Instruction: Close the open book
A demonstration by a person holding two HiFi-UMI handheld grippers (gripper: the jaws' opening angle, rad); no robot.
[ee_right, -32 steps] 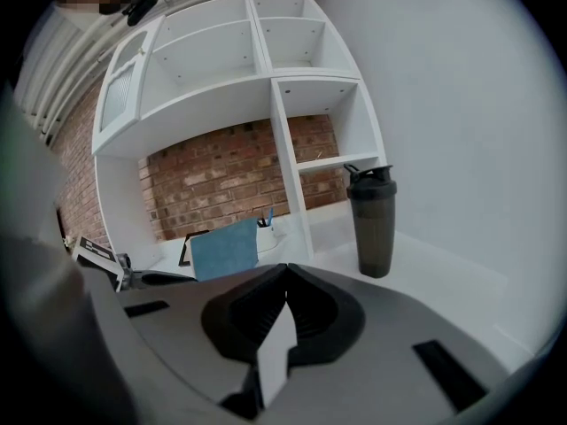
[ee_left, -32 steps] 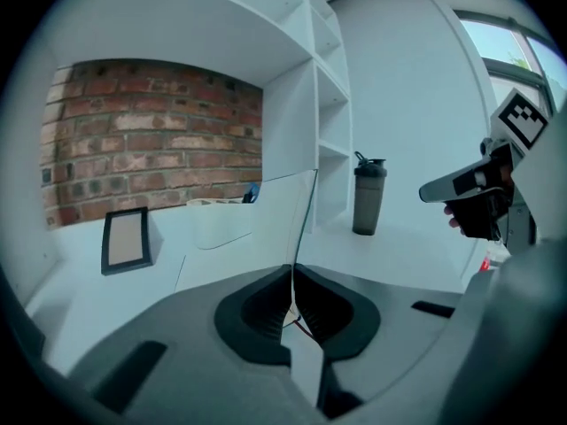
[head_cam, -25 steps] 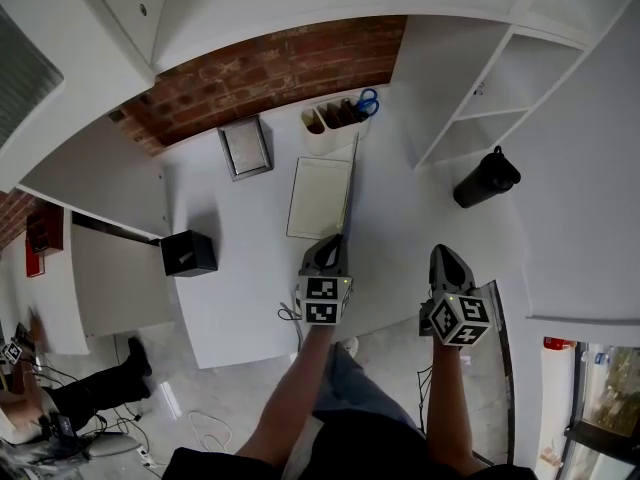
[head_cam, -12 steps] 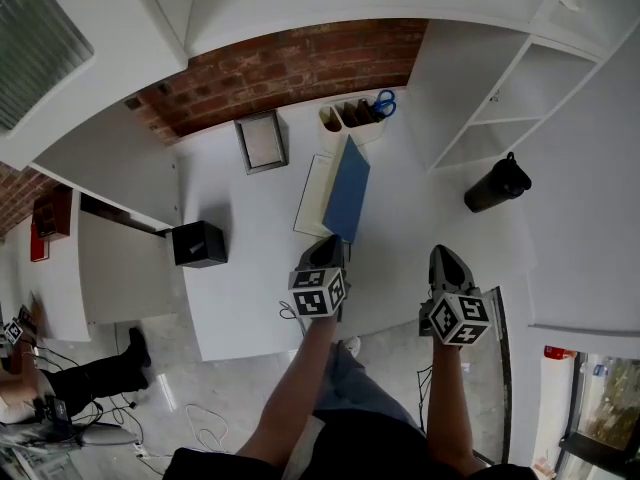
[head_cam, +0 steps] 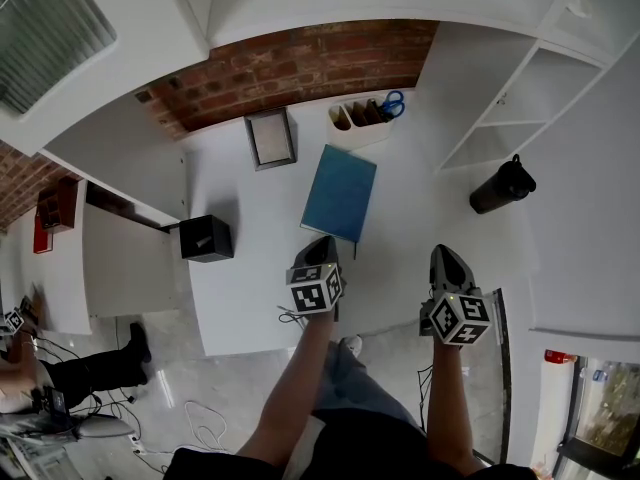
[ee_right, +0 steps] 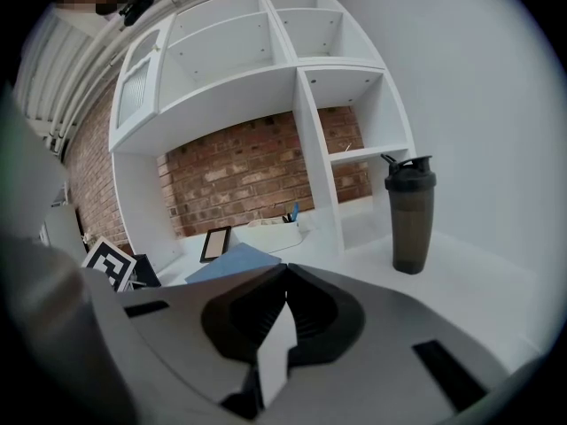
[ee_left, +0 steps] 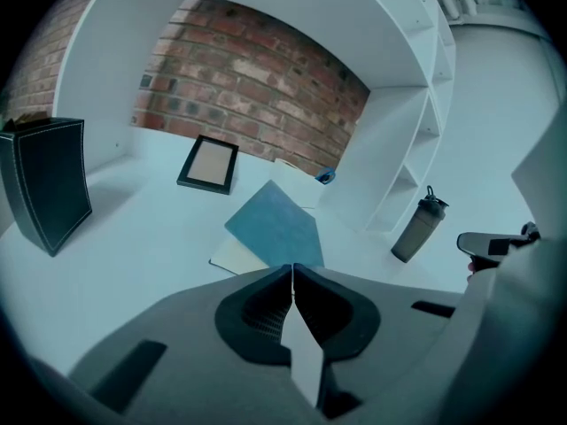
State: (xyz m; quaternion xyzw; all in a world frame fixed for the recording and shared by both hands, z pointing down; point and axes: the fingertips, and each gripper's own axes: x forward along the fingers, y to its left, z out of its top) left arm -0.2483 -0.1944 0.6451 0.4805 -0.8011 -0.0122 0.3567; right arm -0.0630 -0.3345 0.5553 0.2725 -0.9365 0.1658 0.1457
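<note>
Head view: The blue book lies on the white desk. It is at 12 o'clock from my left gripper, just past its tip. My right gripper is at 3 o'clock from the left one, well apart from the book. A dark bottle stands at 1 o'clock from it.

Left gripper view: My left jaws are pressed together with nothing between them. The book is at 12 o'clock, blue cover up. White pages peek out at its 8 o'clock side. I think the cover is not quite flat, but it is hard to tell from here.

Right gripper view: My right jaws are pressed together too, and empty. The book shows at 10 o'clock and the bottle at 2 o'clock.

The book looks thin and light. Its cover looks stiff and smooth, so it may slide. I would not pinch it. I would push down on top of the cover, near the side where the pages peek out.
</note>
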